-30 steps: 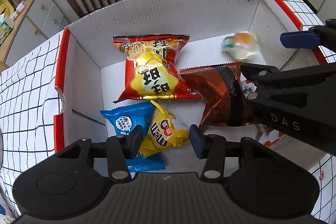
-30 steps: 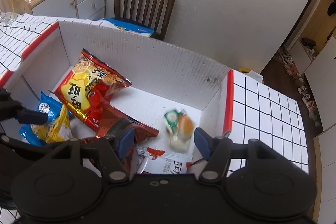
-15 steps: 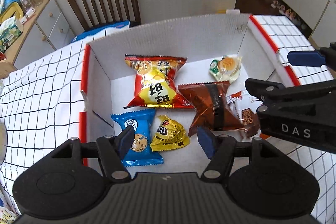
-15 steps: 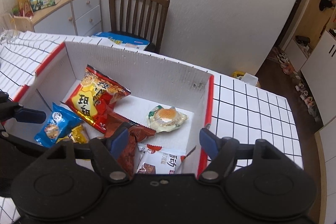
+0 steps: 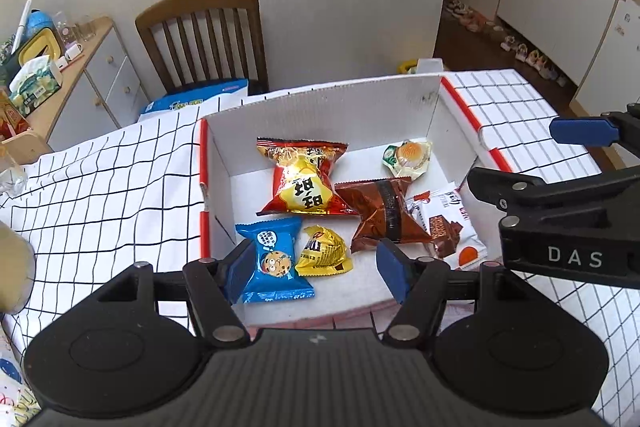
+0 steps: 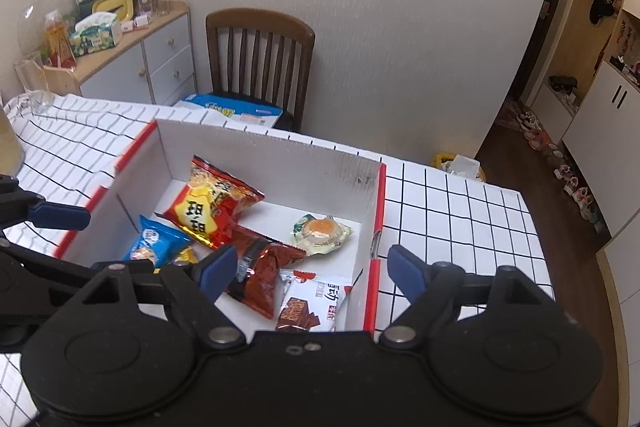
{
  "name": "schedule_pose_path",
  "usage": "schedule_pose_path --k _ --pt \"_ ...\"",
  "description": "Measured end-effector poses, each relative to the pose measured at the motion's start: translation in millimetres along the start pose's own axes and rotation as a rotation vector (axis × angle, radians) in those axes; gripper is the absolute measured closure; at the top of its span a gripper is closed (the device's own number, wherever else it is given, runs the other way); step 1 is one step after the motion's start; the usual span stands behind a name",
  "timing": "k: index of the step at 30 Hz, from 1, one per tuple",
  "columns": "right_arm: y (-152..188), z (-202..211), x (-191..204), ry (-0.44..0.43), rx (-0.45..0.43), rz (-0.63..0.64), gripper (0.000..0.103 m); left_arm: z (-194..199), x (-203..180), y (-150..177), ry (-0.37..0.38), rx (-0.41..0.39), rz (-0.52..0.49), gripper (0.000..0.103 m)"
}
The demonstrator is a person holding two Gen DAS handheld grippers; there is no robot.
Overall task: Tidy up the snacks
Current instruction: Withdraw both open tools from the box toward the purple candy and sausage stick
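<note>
A white cardboard box with red edges (image 5: 320,107) (image 6: 264,155) holds several snacks: a red and yellow bag (image 5: 304,179) (image 6: 212,205), a brown packet (image 5: 384,211) (image 6: 264,267), a blue cookie pack (image 5: 272,259) (image 6: 154,239), a yellow packet (image 5: 322,251), a clear-wrapped pastry (image 5: 408,155) (image 6: 322,229) and a white wafer pack (image 5: 448,223) (image 6: 312,303). My left gripper (image 5: 316,271) is open and empty above the box's near edge. My right gripper (image 6: 310,267) is open and empty above the box's right side; it also shows in the left wrist view (image 5: 560,187).
The box sits on a table with a white grid cloth (image 5: 100,195) (image 6: 448,195). A wooden chair (image 5: 204,35) (image 6: 260,63) with a blue package on its seat stands behind the table. A cluttered cabinet (image 6: 132,55) is at the back left.
Both grippers have pulled up and back from the box and opened wider. The pastry dropped and now lies still in the box's back right corner.
</note>
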State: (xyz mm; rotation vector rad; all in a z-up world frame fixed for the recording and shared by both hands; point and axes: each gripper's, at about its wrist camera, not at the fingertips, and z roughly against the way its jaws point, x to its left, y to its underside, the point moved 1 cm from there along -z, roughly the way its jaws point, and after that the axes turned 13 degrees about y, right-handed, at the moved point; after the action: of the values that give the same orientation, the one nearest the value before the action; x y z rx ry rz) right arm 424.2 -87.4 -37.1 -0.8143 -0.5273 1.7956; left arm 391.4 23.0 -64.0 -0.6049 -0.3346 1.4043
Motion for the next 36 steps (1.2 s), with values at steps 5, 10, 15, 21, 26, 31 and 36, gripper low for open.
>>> schedule_pose_path --k 5,10,15,21,26,31,36 --pt "3.2 27.2 -2.2 -0.009 -0.028 -0.021 0.016 26.8 -0.5 9.3 0.013 -0.036 -0.012 0.037" --pt "9.7 54.4 -6.9 -0.022 -0.067 -0.048 0.014 48.7 1.4 24.0 0.029 -0.06 -0.02 0.037" --pt "20.7 81.3 -11.2 -0.044 -0.097 -0.08 0.01 68.1 4.9 41.6 0.06 -0.085 -0.018 0.034" --pt "40.5 110.9 -9.7 -0.074 -0.13 -0.106 0.004 89.7 2.5 62.8 0.071 -0.127 -0.051 0.028" --pt "61.1 133.4 -8.1 -0.101 -0.154 -0.14 0.0 104.5 2.2 79.2 0.095 -0.146 -0.058 0.028" --pt "82.6 148.3 -5.5 -0.133 -0.155 -0.185 0.0 115.1 4.0 98.0 0.12 -0.157 -0.047 0.026" --pt "109.0 155.1 4.8 -0.149 -0.145 -0.2 0.0 120.3 9.0 117.5 0.134 -0.174 -0.036 0.017"
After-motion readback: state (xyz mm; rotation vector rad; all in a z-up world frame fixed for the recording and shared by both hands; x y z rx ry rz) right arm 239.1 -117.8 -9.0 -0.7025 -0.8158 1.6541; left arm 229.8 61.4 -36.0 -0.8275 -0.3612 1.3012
